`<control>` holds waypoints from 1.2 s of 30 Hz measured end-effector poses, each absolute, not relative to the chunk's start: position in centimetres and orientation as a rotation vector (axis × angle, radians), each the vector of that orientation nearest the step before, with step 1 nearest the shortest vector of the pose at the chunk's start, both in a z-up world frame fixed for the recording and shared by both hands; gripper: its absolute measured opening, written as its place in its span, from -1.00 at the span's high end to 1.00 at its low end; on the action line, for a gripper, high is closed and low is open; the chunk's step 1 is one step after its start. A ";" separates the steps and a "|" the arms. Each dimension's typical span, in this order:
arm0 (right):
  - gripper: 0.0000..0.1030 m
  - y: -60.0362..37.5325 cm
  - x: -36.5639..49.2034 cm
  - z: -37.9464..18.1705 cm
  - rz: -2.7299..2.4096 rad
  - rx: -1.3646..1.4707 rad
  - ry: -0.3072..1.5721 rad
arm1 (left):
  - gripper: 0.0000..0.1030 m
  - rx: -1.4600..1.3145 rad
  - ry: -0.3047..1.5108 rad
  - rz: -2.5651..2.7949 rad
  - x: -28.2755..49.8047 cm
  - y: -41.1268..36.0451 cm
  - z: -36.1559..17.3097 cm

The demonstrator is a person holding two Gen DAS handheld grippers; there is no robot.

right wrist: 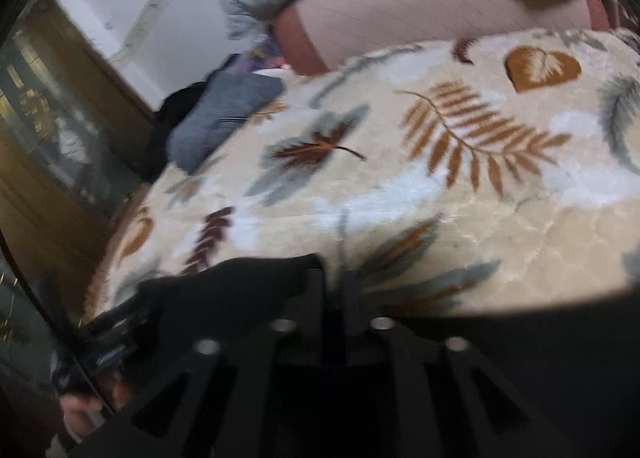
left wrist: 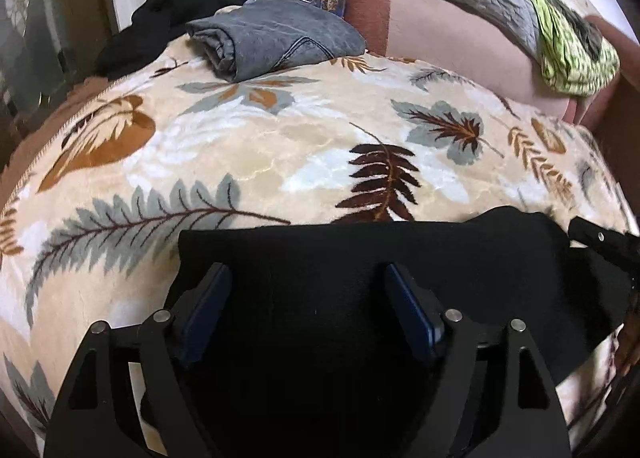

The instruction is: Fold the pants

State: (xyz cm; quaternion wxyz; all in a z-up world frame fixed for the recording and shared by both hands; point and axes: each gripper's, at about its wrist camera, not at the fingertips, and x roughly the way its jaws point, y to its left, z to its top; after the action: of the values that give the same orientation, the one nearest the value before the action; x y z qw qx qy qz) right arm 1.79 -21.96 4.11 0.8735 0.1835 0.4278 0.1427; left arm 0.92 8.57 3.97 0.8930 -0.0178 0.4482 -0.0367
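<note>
Left wrist view, left tool (left wrist: 308, 298) wide open over black pants (left wrist: 400, 254); right tool (right wrist: 334, 290) blurred

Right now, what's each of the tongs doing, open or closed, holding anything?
Left tongs: open, over the black pants, not gripping.
Right tongs: too blurred to tell; pants edge at their tips.

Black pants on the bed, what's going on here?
A person with a handheld gripper in each hand is folding black pants on a leaf-print blanket. The left gripper stands open over the dark fabric, its pads not pressing on it. The right gripper is at the pants' edge; the right wrist view is too blurred to tell whether it grips. A folded pair of grey jeans already sits at the far side, by more black clothing.
</note>
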 end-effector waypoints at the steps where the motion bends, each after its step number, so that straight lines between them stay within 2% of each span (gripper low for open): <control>1: 0.11 -21.4 1.0 4.5 0.337 0.374 0.898 | -0.55 -0.047 0.935 -0.079 0.7 8.7 4.1; 7: 0.08 -16.2 -2.1 5.3 0.502 0.263 0.927 | -0.55 -0.097 0.941 -0.118 -1.2 9.2 5.0; 14: 0.08 -9.8 -4.0 2.4 0.471 0.090 0.990 | -0.55 -0.091 0.932 -0.088 -2.8 9.4 4.4; 18: 0.08 -8.6 -5.8 2.5 0.442 -0.041 0.943 | -0.55 -0.076 0.924 -0.073 -3.4 9.2 4.4; 30: 0.04 -15.0 -7.0 4.4 0.316 0.079 0.926 | -0.55 -0.112 0.879 -0.125 -4.7 7.8 6.8; 36: 0.04 -18.3 -7.2 4.0 0.236 0.118 0.940 | -0.55 -0.092 0.897 -0.164 -5.1 5.5 6.1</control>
State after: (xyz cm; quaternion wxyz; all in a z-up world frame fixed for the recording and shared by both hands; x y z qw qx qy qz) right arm -7.19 -18.30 4.04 0.8833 0.0569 0.4514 0.1133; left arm -5.09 5.54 6.07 0.8969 -0.0442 0.4328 -0.0790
